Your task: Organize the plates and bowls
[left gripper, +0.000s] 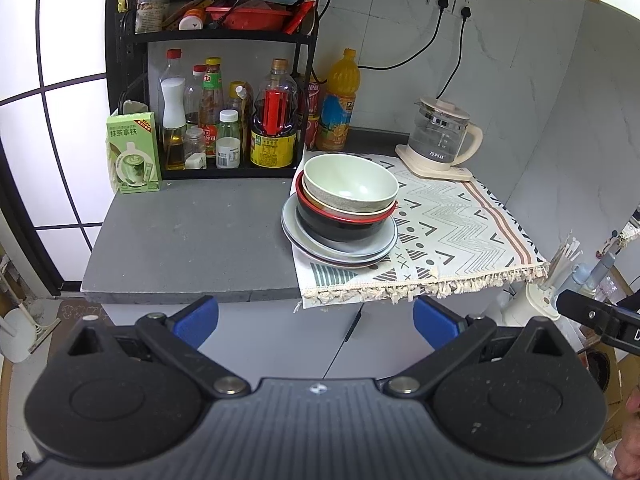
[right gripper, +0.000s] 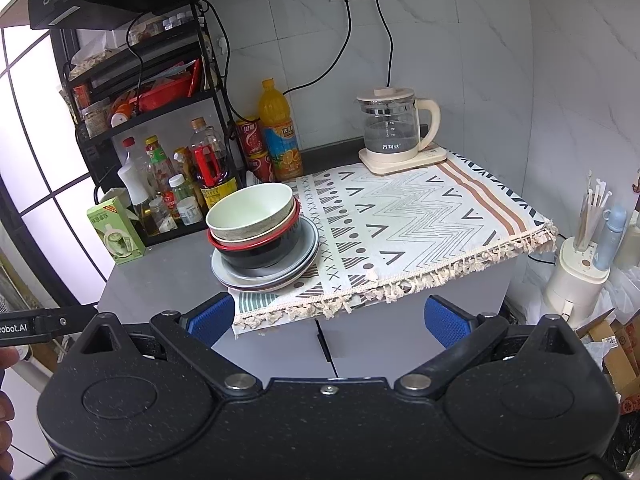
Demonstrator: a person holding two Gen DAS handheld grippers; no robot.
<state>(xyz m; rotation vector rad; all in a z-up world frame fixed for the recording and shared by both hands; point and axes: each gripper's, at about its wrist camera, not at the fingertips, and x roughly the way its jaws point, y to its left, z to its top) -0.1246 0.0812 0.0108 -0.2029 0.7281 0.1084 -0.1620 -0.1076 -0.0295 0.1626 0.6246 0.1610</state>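
so, on the left sits the grey counter (left gripper: 192, 236), with a green box (left gripper: 134, 154) and a rack of bottles (left gripper: 224, 120) at the back. next comes the pile of dishes. it sits on the left edge of the patterned cloth (left gripper: 460, 224), partly over the bare counter. at the bottom are a few flat plates (left gripper: 340, 252). on them sits a black bowl (left gripper: 340, 228) with a red rim. a thin tan bowl is tucked inside it, and a pale green bowl (left gripper: 350, 182) sits on top. the top bowl leans a bit to one side. further right is a glass kettle (left gripper: 444, 136) on its base, at the back of the cloth.

the left claw (left gripper: 316, 320) is wide open and holds nothing. it hangs in front of the counter, well apart from the pile. the right claw (right gripper: 330, 320) is wide open too, with nothing in it, and also hangs back from the counter.

the dishes look hard and smooth, so they may slip, and they could break if dropped. the whole pile looks heavy, so it seems best to lift one dish at a time. the green bowl (right gripper: 250, 212) looks light. i would pinch its rim, one finger inside and one outside. the plates are low and flat, so their edges look harder to grab.
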